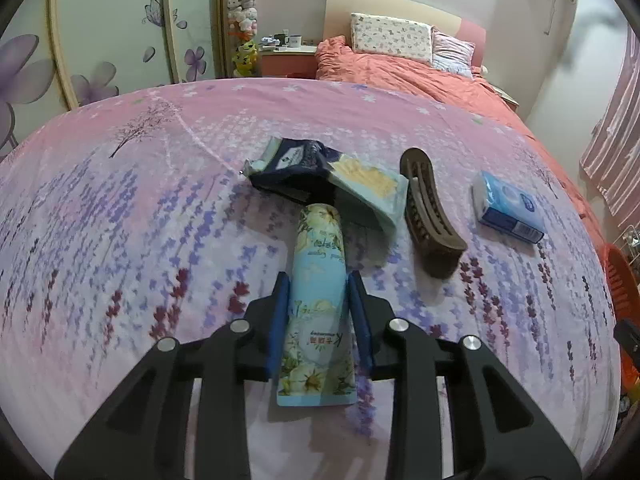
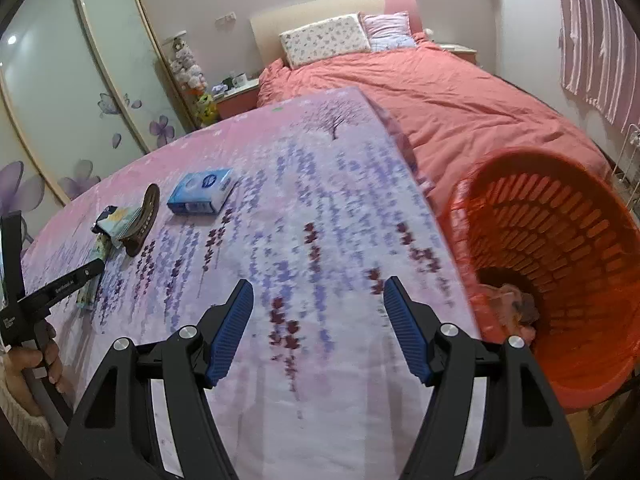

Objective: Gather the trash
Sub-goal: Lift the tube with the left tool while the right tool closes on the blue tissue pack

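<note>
Left hand-held gripper point(image 1: 318, 312) is being held clamped across the flattened tube point(image 1: 316, 304), whose long axis is lying along its fingers on the bedspread point(image 1: 120, 220), while the orange basket point(image 2: 560, 248) is being flanked rightward by the spread, empty right hand-held gripper point(image 2: 318, 320).

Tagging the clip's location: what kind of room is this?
A home bedroom, most likely. A bed with pillows stands at the back, a sliding wardrobe with flower decals lines one wall, and a nightstand sits between them.
</note>
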